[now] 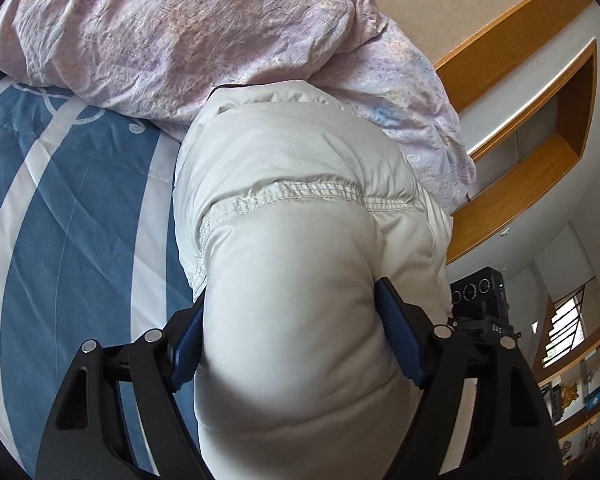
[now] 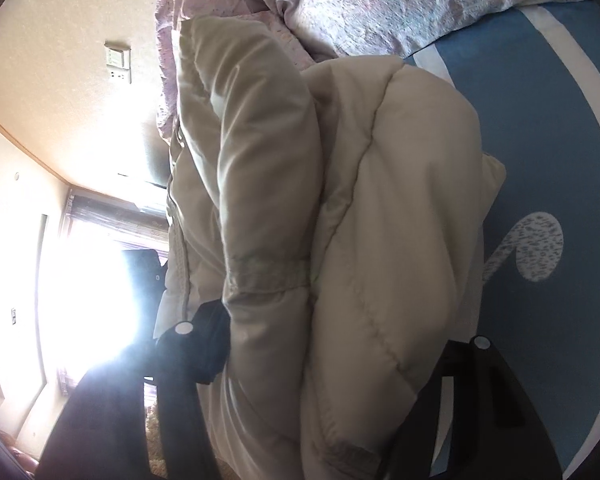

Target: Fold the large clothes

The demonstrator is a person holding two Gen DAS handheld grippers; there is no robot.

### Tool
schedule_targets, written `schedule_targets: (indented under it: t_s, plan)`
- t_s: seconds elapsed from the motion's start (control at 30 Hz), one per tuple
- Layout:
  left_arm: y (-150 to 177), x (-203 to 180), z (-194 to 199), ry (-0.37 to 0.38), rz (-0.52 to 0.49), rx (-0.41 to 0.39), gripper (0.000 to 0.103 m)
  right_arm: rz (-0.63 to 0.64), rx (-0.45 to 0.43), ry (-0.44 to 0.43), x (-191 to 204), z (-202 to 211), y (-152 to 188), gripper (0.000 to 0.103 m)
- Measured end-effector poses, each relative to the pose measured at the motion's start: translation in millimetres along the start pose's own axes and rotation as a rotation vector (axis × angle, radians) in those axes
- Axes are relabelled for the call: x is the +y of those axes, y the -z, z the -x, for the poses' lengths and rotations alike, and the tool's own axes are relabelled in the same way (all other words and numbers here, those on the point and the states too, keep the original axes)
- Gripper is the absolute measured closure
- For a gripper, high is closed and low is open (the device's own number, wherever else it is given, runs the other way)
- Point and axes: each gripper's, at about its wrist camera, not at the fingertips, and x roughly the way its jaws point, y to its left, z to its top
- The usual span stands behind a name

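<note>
A puffy off-white down jacket (image 1: 300, 240) lies bunched on a blue and white bed cover (image 1: 60, 220). My left gripper (image 1: 296, 328) is shut on a thick quilted roll of the jacket, its blue pads (image 1: 400, 332) pressing both sides. In the right wrist view the same jacket (image 2: 340, 220) fills the middle, folded into thick layers. My right gripper (image 2: 332, 340) is shut on these layers; its black fingers (image 2: 204, 344) show at each side, the right one mostly hidden by fabric.
A crumpled pink floral duvet (image 1: 180, 40) is heaped at the far end of the bed, touching the jacket. Wooden wall shelves (image 1: 540, 152) and a black camera on a stand (image 1: 480, 300) are at the right. A bright window (image 2: 80, 280) glares at the left.
</note>
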Motion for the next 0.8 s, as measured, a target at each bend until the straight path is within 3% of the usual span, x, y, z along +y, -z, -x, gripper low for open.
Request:
schedule_targets:
  t_s: [0.13,0.3,0.5,0.57,0.67,0.8]
  plan:
    - [-1,5,-6,-0.008,-0.029,0.007,0.025,-0.009,-0.024,0.014,0,-1,8,0.047]
    - [0,5,-18,-0.075,-0.113,0.006,0.02,-0.081,-0.048,0.009,-25,2,19,0.041]
    - [-1,-3,-21,-0.158,-0.171,-0.003,0.015,-0.093,-0.072,0.05,-26,2,31,0.037]
    - [0,-17,-12,-0.227,-0.21,-0.038,0.015,-0.095,-0.08,0.06,-23,1,35,0.034]
    - [11,-48,6,-0.348,-0.329,-0.124,0.016,-0.072,-0.142,0.166,-11,10,44,0.02]
    - [33,-86,26,-0.386,-0.449,-0.183,0.015,0.012,-0.329,0.382,30,44,58,0.017]
